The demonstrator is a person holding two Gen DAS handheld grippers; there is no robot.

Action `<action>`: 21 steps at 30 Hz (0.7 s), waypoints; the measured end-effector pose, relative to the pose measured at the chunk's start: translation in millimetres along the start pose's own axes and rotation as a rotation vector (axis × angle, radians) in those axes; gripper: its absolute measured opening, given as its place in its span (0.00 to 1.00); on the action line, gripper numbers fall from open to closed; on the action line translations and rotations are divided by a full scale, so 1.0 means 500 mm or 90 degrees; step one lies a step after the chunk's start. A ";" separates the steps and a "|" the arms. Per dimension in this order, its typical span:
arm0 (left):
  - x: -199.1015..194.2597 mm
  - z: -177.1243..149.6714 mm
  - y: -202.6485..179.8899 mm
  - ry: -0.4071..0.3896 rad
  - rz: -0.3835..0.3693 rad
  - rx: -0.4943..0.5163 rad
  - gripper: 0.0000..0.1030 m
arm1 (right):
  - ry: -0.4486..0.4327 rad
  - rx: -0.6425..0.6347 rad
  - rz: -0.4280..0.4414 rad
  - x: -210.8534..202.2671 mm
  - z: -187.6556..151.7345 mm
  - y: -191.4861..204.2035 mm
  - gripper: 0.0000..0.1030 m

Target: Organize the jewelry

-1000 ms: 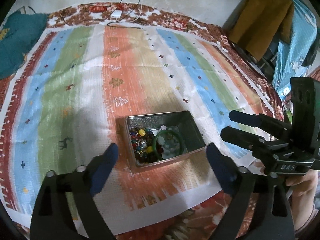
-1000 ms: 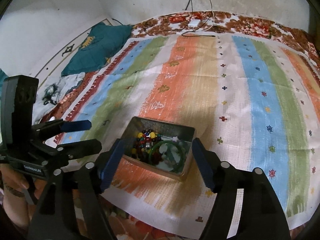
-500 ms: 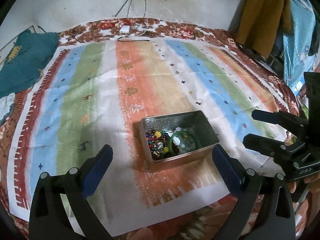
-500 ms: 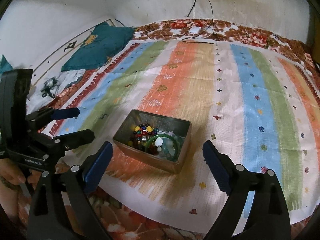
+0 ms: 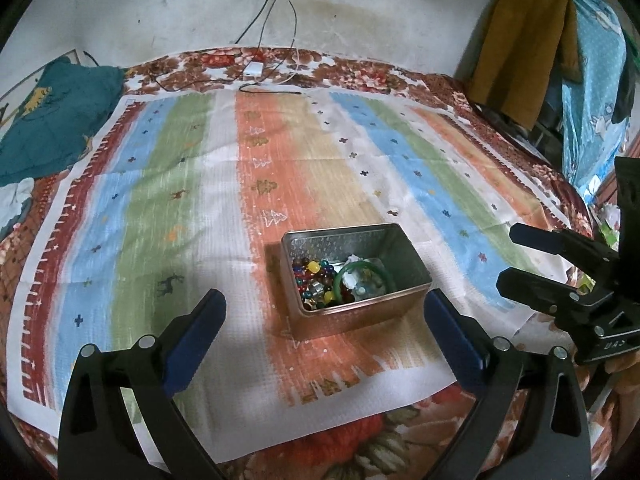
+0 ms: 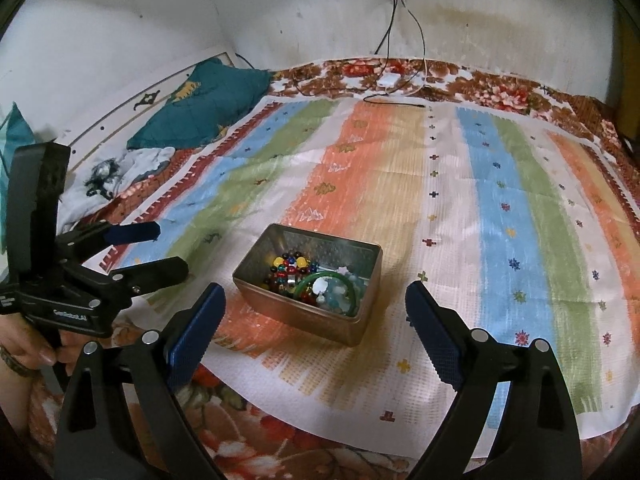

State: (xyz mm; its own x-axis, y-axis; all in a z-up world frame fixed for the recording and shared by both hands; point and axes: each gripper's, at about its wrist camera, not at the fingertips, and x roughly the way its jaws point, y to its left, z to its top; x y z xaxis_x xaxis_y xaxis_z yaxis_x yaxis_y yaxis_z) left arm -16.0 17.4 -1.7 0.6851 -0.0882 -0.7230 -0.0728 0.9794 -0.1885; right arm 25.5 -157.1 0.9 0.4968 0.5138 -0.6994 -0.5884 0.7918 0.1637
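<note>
An open metal tin (image 5: 412, 258) (image 6: 320, 322) stands on the striped cloth. It holds a heap of coloured beads (image 5: 316, 280) (image 6: 288, 268) and a green bangle (image 5: 362, 270) (image 6: 325, 280) over pale pieces. My left gripper (image 5: 323, 300) is open, its blue pads wide apart on the near side of the tin, holding nothing. My right gripper (image 6: 315, 294) is also open and empty, just short of the tin. Each view shows the other gripper from the side: the right gripper (image 5: 516, 260) to the tin's right, the left gripper (image 6: 170, 249) to its left.
The striped cloth (image 5: 168, 208) lies over a floral blanket (image 5: 360, 76). A white charger (image 5: 254, 69) and cables trail from a wall socket at the far edge. A teal pillow (image 6: 204, 108) lies far left. Clothes (image 5: 524, 48) hang at the right.
Both grippers drew back from the tin and tilted up, so more wall shows. Both pairs of jaws spread wider, the right one most. The tin kept its place.
</note>
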 end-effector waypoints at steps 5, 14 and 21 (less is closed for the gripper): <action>0.002 -0.004 -0.008 -0.001 0.004 0.014 0.94 | -0.006 0.001 -0.010 -0.003 -0.005 0.004 0.89; 0.005 -0.007 -0.016 0.005 0.010 0.022 0.94 | -0.011 -0.008 -0.022 -0.005 -0.008 0.011 0.89; 0.006 -0.008 -0.016 0.007 0.010 0.021 0.94 | -0.009 -0.009 -0.031 -0.002 -0.007 0.010 0.92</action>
State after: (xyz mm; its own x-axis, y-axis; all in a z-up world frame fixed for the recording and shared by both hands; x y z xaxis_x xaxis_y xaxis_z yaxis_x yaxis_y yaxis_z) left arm -16.4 8.4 -4.9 0.6764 -0.0751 -0.7327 -0.0592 0.9860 -0.1557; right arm 19.9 -154.5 0.0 0.5343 0.4792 -0.6963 -0.5717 0.8116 0.1199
